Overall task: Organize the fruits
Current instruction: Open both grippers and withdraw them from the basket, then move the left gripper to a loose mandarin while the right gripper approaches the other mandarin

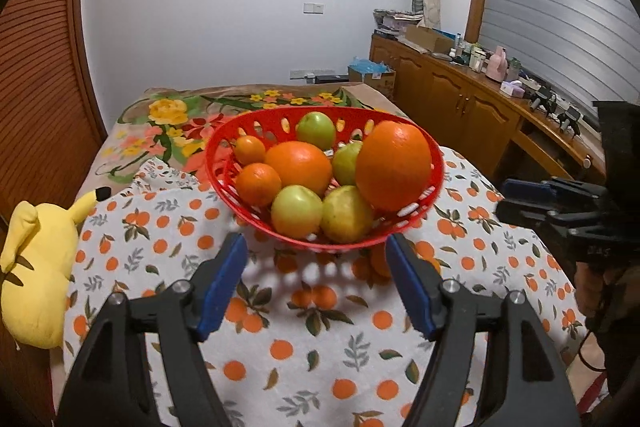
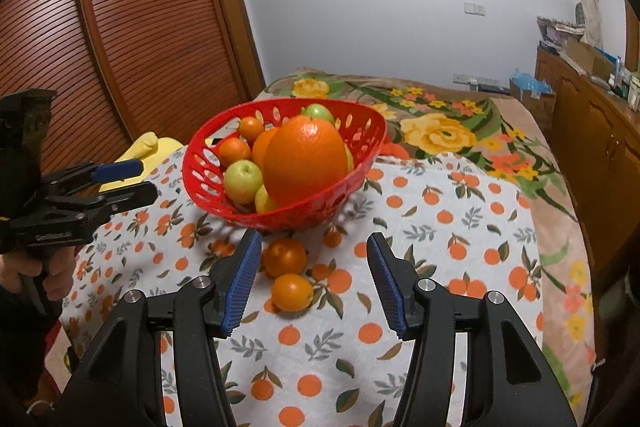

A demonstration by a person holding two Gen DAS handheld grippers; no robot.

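Red basket sits mid-cloth, piled with oranges and green fruit. Left gripper hangs at six o'clock of it, jaws apart, nothing between. Right gripper gapes empty too, two small oranges lying loose between its fingers.

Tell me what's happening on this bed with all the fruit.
A person holds a gripper in each hand, sorting fruit into a red basket on the orange-print cloth. The basket already holds oranges and green fruit. Two small oranges lie on the cloth before the right gripper, which is open. The left gripper is open and empty.
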